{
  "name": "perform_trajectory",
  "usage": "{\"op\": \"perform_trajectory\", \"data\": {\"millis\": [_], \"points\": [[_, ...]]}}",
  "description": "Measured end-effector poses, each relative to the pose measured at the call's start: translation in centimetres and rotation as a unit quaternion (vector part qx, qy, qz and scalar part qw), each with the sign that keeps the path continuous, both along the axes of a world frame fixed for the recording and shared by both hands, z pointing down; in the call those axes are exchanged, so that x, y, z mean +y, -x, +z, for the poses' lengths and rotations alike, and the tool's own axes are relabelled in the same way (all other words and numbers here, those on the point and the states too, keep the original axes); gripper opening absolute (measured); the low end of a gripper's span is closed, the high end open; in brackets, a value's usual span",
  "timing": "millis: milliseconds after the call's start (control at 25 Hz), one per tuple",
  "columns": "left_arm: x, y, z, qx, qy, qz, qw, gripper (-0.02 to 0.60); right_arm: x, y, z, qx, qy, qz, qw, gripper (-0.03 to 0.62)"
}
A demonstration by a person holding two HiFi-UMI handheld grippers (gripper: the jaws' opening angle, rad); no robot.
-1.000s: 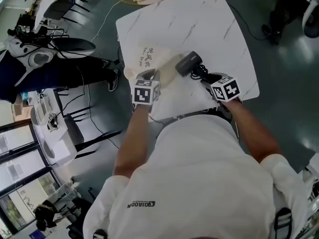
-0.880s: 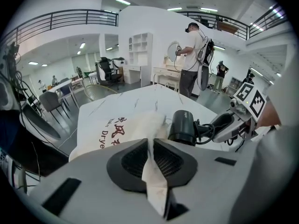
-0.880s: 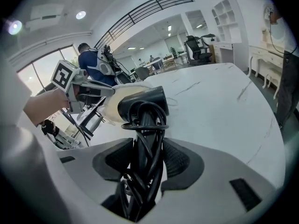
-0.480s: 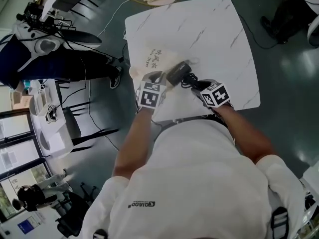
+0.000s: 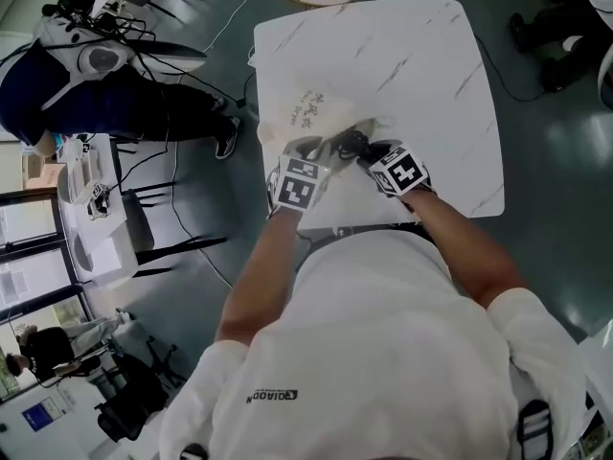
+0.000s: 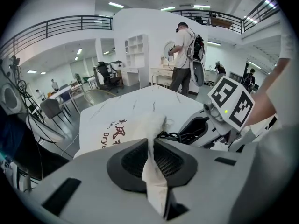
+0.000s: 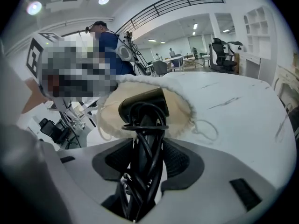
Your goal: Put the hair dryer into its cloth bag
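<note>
From the head view the left gripper [image 5: 312,149] and right gripper [image 5: 361,148] stand close together at the near left of the white, grey-veined worktop [image 5: 421,60]; what each holds is hard to read there.

The left gripper view settles it: its fingers [image 6: 131,160] stand almost together, pinching a soft fold of the cloth bag [image 5: 308,113], a cream fabric with dark lettering.

The right gripper view shows fingers set fairly wide, clamped on the handle of the black, smooth-bodied hair dryer [image 7: 142,104] and its looped black cable [image 7: 145,171]; the barrel is ringed by the bag's gathered mouth, how deep I cannot tell; a thin drawstring [image 7: 209,129] curls on the stone just beside it.

A second ago the dryer lay bare to the right of the bag, the grippers well apart; now cloth covers most of it from above.
</note>
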State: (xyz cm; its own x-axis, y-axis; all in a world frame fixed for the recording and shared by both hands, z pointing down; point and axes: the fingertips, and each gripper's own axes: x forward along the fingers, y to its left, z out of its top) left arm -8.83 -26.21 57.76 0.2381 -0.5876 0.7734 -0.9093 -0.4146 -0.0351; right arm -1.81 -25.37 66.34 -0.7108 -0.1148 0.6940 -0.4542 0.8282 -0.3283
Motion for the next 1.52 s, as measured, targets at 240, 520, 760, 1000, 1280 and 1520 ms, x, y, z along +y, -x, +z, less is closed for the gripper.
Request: {"op": "perform_trajectory", "data": {"millis": [240,520,760,1000,1280,1520], "points": [[0.5,-0.4,0.0,0.004,0.005,0.000,1.0000,0.060,-1.1,2.0,1.1,0.013,-0.028,-0.025,0.999,0.215],[0.8,-0.8,0.2,0.028,0.014,-0.009,0.9995,0.060,-2.5,3.9,1.6,0.012,-0.058,-0.048,0.997,0.216],[0.9,-0.3,0.2,0.034,0.016,-0.022,0.9991,0.060,-2.8,3.8,2.6,0.033,-0.095,-0.072,0.992,0.219],[0.8,-0.5,0.4,0.035,0.019,-0.021,0.9990,0.060,-2.9,3.6,3.7,0.065,-0.129,-0.095,0.985,0.254],[0.7,-0.8,0.6,0.035,0.020,-0.018,0.9990,0.060,-2.0,1.1,1.8,0.058,-0.157,-0.103,0.981,0.299],[0.6,-0.7,0.7,0.035,0.020,-0.012,0.9991,0.060,-0.1,-3.3,3.3,0.098,-0.157,-0.121,0.975,0.286]]}}
